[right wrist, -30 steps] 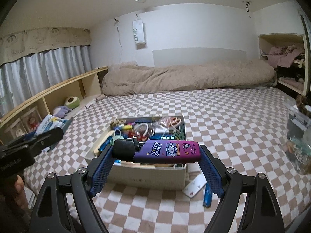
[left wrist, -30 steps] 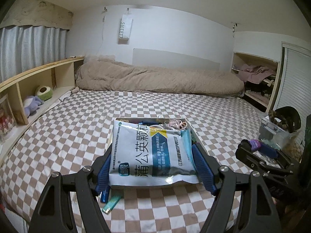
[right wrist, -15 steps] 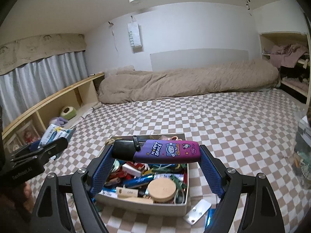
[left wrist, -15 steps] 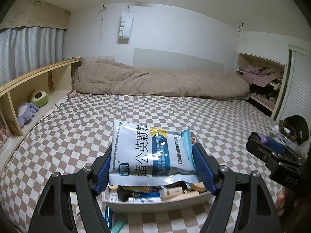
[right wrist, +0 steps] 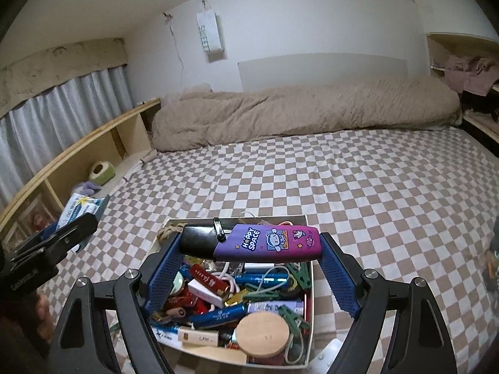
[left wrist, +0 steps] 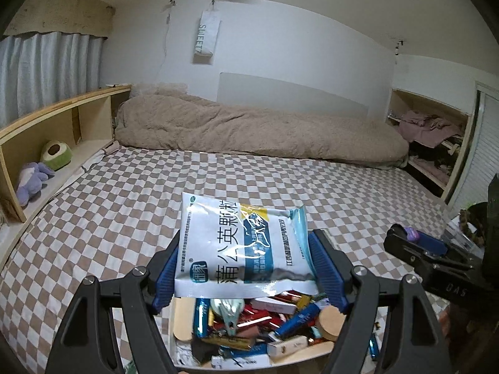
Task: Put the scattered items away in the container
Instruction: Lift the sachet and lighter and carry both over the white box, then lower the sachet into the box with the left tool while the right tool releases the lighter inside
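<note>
My left gripper (left wrist: 246,268) is shut on a white and blue sachet with Chinese print (left wrist: 243,246) and holds it flat above the near part of the white box (left wrist: 315,350). My right gripper (right wrist: 251,249) is shut on a purple "Happy Space" case with a black cap (right wrist: 252,241) and holds it crosswise above the same box (right wrist: 307,280). The box is full of small items: batteries, clips, a round wooden lid (right wrist: 262,332). Each gripper shows in the other's view, the right gripper at the right (left wrist: 414,243) and the left gripper at the left (right wrist: 62,227).
The box sits on a brown checked bedsheet (right wrist: 358,187). A beige duvet (left wrist: 255,134) lies along the far wall. A wooden shelf with plush toys (left wrist: 46,162) runs along the left. A clear container (left wrist: 464,230) stands at the right. Small items lie beside the box (left wrist: 372,347).
Both grippers have moved forward and up over the box with their loads held. The box now lies under the fingers instead of ahead of them.
</note>
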The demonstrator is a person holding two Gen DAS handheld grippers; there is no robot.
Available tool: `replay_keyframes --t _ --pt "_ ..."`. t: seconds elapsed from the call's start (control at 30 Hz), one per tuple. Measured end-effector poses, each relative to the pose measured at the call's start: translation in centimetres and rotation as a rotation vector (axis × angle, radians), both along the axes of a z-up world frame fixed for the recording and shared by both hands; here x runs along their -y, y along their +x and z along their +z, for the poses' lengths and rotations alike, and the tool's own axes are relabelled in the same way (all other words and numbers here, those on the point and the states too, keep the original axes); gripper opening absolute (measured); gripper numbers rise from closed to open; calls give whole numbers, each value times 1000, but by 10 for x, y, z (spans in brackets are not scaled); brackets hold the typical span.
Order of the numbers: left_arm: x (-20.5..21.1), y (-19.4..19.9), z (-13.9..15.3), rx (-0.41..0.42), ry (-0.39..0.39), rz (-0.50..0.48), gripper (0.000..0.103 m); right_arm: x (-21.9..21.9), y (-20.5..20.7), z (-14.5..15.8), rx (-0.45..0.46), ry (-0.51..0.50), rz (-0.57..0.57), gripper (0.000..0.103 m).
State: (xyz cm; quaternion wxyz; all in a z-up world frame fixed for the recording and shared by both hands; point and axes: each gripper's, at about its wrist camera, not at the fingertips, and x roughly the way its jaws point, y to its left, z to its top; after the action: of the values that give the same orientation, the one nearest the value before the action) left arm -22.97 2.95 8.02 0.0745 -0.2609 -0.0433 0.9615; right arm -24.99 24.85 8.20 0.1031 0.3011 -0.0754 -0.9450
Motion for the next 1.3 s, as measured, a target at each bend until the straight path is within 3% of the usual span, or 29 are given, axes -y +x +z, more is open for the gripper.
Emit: replay_keyframes --t 0.23,0.5,0.73,1.2,1.3 --pt "12 -16 -11 10 -10 11 77 19 -47 -15 94 -2 33 85" --pt "35 -30 -44 92 27 19 77 39 -104 -59 256 -47 52 85" --pt "53 -37 -62 134 49 34 77 55 -141 -98 342 49 30 85" --pt "61 -38 -78 189 107 -6 77 86 -165 -119 417 176 91 85" --pt "57 -39 -78 192 106 -13 77 86 -158 -115 384 162 92 95"
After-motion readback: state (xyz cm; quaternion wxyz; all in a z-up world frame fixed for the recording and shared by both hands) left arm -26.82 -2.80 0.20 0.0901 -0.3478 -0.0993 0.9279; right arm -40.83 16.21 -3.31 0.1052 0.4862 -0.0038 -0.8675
